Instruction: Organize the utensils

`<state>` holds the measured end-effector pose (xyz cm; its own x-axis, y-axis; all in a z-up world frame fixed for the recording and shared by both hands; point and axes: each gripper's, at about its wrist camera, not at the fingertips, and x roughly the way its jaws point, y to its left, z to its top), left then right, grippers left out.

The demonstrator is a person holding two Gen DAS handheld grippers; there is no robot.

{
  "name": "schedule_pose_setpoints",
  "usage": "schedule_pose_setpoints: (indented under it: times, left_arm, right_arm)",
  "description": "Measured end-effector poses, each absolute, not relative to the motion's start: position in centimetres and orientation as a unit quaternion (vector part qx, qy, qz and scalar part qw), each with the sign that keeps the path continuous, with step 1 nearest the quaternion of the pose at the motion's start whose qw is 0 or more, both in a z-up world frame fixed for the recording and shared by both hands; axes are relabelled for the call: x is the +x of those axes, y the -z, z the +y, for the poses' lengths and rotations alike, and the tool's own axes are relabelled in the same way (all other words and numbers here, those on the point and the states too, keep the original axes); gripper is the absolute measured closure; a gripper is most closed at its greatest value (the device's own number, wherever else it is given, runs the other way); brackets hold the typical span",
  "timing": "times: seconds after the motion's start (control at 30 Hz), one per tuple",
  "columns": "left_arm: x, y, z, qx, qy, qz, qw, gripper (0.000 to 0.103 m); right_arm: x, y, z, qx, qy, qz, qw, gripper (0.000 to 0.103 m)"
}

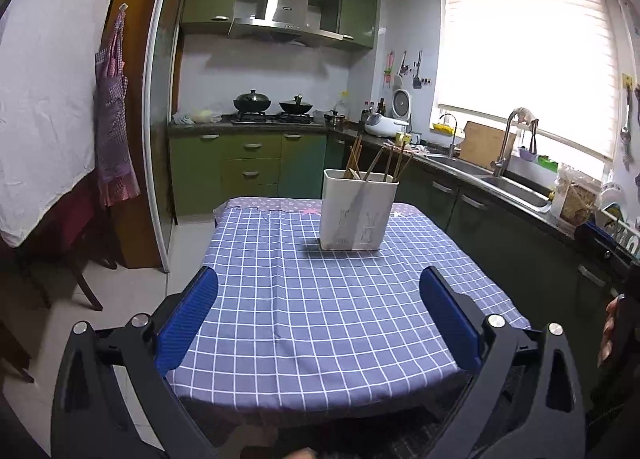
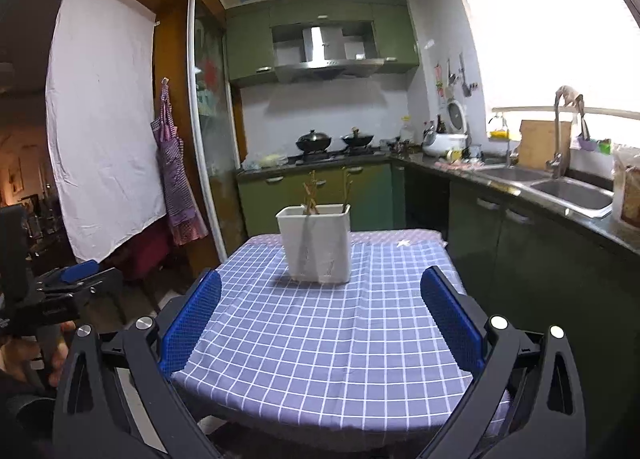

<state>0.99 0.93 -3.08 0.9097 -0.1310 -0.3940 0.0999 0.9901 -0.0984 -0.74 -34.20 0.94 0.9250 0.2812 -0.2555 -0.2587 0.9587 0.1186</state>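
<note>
A white utensil holder (image 1: 359, 215) stands toward the far end of a small table with a blue checked cloth (image 1: 320, 307). Several chopsticks and utensils (image 1: 378, 163) stick up out of it. It also shows in the right wrist view (image 2: 316, 245), with the utensils (image 2: 312, 191) blurred. My left gripper (image 1: 319, 279) is open and empty, above the near part of the table. My right gripper (image 2: 320, 283) is open and empty, also well short of the holder. The left gripper's body (image 2: 68, 287) shows at the left edge of the right wrist view.
Green kitchen cabinets (image 1: 248, 163) and a stove with two woks (image 1: 272, 107) stand behind the table. A counter with a double sink (image 1: 492, 179) runs along the right. A white sheet (image 2: 104, 131), an apron (image 2: 174, 179) and a chair (image 1: 80, 243) are at left.
</note>
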Motion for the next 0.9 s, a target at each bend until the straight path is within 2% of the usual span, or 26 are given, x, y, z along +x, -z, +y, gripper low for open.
schedule_pose_setpoints:
  times: [0.9]
  left_arm:
    - [-0.1,2.5,0.4,-0.025,0.054,0.194,0.979,0.007]
  right_arm:
    - [-0.3,-1.1,-33.4,0.016,-0.125,0.145,0.981,0.005]
